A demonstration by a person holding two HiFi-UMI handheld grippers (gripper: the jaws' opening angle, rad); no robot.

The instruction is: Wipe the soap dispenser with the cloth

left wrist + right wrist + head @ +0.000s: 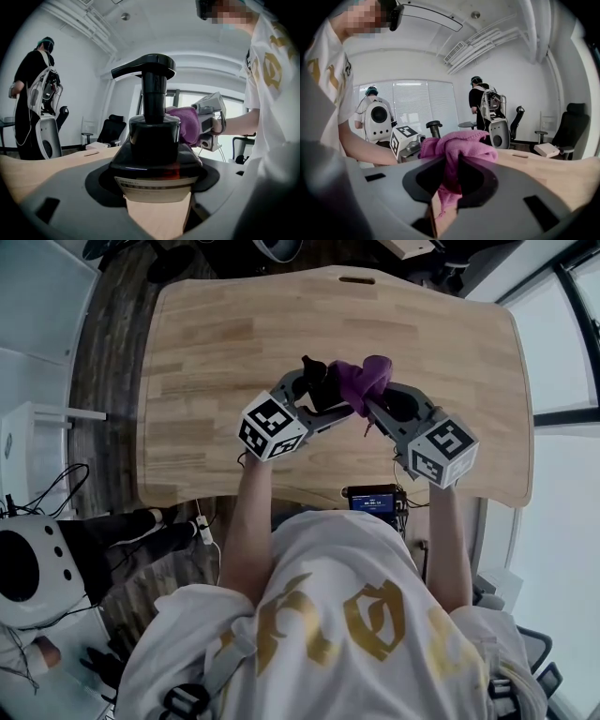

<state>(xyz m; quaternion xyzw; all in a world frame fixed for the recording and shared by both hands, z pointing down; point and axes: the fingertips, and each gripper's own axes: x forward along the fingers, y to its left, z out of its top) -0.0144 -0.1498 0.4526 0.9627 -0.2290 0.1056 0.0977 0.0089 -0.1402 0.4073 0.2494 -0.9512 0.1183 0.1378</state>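
1. The left gripper (157, 187) has its jaws clamped on the lower body of the soap dispenser (153, 140). The dispenser stands upright over the wooden table (225, 324), near the table's front middle and between the two grippers. Whether its base rests on the wood cannot be told.
2. The right gripper (449, 185) has its jaws closed on a bunched purple-pink cloth (457, 143). A loose bulge of cloth stands out past the jaw tips and touches the dispenser at its collar, on the side away from the spout.
3. The dispenser has a dark, glossy body with an amber glint low down. The body flares wide below a black collar and carries a black pump head with a sideways spout. A pale label strip crosses the body, its print too small to read.
4. The step in hand is judged to be wiping the collar and shoulder. To do it well:
   - Grip low and firmly so the bottle cannot twist.
   - Press with the cloth bulge, not the bare jaw tips.
   - Sweep round the collar and under the spout, turning the bottle to bring round the unwiped sides.
   - Avoid bearing down on the pump head, which could release soap.
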